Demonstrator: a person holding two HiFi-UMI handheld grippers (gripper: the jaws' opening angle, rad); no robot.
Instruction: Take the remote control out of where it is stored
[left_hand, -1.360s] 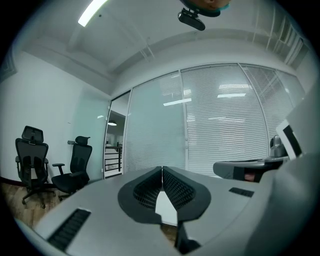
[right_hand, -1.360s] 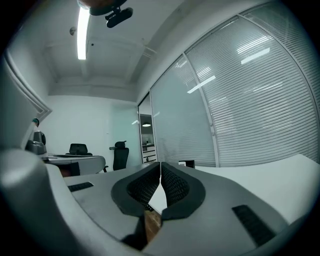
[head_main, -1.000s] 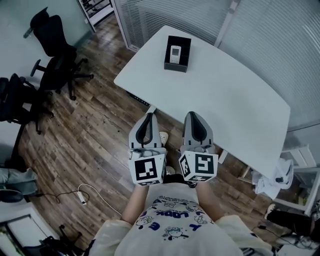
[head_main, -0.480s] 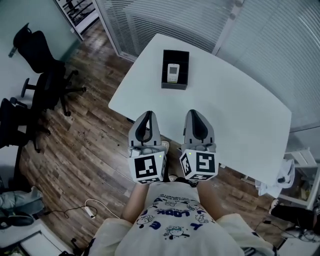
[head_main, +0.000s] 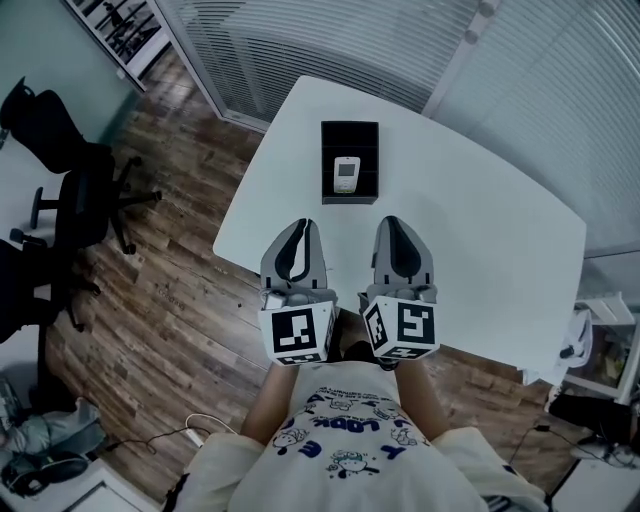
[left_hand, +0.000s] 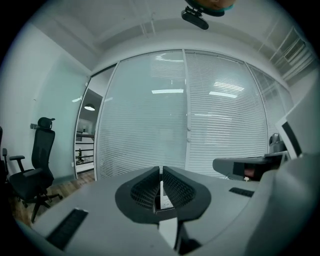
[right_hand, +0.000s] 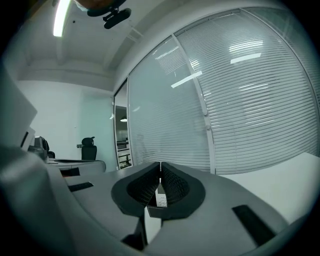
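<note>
A white remote control (head_main: 346, 173) lies in a black open box (head_main: 350, 135) on the far left part of the white table (head_main: 470, 240). My left gripper (head_main: 296, 232) hangs over the table's near edge, below the box, jaws together and empty. Beside it on the right is my right gripper (head_main: 401, 230), also closed with nothing in it. In the left gripper view the left gripper's jaws (left_hand: 161, 171) meet at the tips, and the box with the remote shows through the narrow gap. The right gripper view shows its jaws (right_hand: 160, 166) touching likewise.
Black office chairs (head_main: 75, 180) stand on the wooden floor at the left. Glass walls with blinds (head_main: 300, 40) run behind the table. A cluttered shelf unit (head_main: 600, 350) sits at the right edge. The person's white shirt (head_main: 345, 450) fills the bottom of the head view.
The view has shifted forward: the table and box have come closer and lower in the head view. Both grippers now hang over the table's near edge, still closed.
</note>
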